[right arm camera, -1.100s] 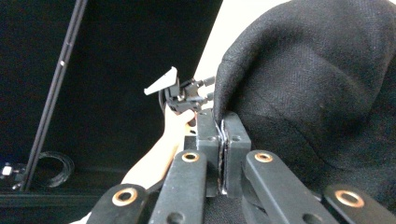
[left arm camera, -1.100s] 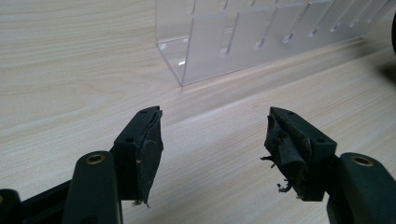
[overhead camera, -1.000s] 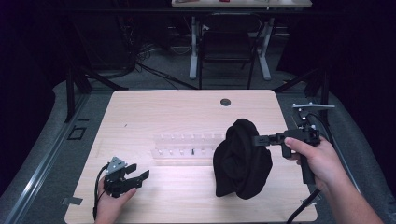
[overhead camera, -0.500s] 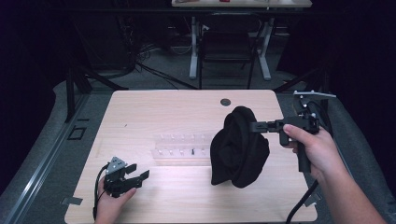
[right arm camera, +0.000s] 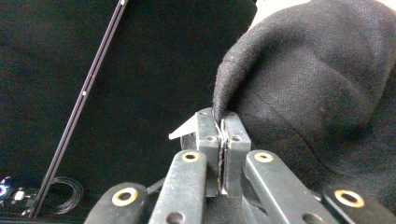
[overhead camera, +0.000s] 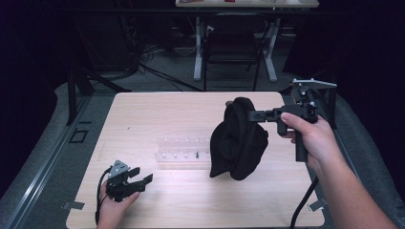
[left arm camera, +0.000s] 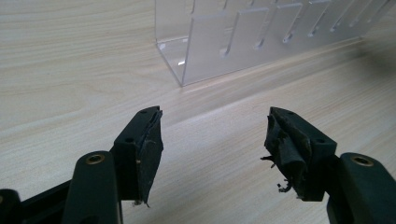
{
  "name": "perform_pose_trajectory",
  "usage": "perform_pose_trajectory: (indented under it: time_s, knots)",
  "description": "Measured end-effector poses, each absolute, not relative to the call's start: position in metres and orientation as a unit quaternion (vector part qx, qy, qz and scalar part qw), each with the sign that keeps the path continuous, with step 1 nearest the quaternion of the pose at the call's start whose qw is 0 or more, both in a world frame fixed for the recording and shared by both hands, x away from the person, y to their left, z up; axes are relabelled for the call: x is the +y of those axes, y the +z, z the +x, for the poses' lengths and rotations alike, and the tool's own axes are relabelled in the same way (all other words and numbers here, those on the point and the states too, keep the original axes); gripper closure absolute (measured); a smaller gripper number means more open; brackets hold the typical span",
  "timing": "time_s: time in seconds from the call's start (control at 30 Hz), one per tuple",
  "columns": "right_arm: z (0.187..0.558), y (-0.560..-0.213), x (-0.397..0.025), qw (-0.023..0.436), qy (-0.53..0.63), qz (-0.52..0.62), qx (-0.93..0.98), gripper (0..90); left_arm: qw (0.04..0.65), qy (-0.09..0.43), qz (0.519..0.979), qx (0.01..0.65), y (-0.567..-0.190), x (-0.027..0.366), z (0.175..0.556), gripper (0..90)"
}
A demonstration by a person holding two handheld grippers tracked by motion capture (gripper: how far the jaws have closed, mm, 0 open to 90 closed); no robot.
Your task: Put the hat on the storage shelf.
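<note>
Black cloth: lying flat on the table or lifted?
Lifted. The right gripper is shut on the black cloth at its top edge; it hangs bunched, not spread, over the table.

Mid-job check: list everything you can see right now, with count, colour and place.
cloth: one, black, hanging above the table's right half, pinched at its top edge.
rack: one, clear, slotted, on the table's middle, partly behind the cloth.
disc: one, dark, small, near the table's far edge.
table: one, light wood.
desk: one, white legs, beyond the table.
left hand-held gripper: black, open, near the table's front left.
right hand-held gripper: black, shut on the cloth.
</note>
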State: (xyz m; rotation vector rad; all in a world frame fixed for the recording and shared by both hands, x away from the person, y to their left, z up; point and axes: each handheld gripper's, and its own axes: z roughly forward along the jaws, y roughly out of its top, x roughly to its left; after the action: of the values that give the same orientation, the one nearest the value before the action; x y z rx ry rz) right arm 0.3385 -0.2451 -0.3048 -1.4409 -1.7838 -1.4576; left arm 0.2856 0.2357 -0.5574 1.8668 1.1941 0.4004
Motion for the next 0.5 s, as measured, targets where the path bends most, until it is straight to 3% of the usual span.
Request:
perform_pose_trajectory:
  time_s: [0.5]
  knots:
    - [0.357,-0.298,-0.226,0.206,-0.533,-0.521,-0.634,88.4,0.433,0.162,0.747,0.478,-0.557,0.236,0.286,36.5]
